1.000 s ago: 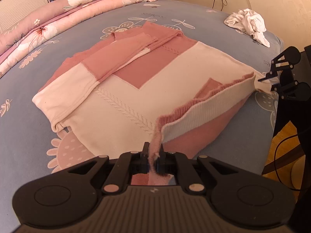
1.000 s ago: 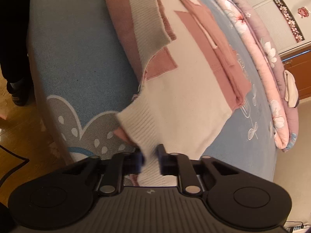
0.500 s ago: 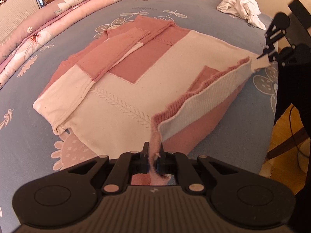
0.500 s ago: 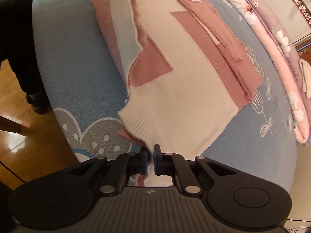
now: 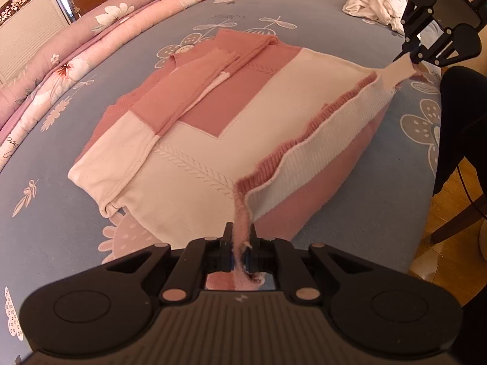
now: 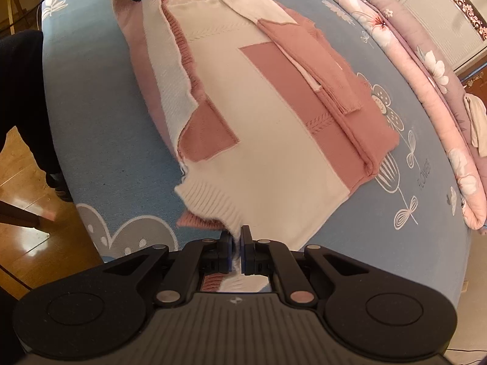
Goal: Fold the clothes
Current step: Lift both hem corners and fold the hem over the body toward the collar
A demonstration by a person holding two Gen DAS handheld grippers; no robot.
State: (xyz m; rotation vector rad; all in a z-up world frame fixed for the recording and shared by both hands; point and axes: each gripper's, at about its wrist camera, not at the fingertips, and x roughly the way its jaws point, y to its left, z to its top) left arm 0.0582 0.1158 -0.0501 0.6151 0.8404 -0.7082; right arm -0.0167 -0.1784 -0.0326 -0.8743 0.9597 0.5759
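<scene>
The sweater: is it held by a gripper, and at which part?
Yes. Both grippers, left and right, pinch the sweater at opposite corners of its ribbed bottom hem.

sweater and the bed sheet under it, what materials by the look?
Sweater: looks like soft knit, matte pink and cream; ribbed hem and cable stitching show it; fibre unclear. Bed sheet: looks like thin woven fabric, matte blue with printed flowers; probably cotton, can't confirm.
</scene>
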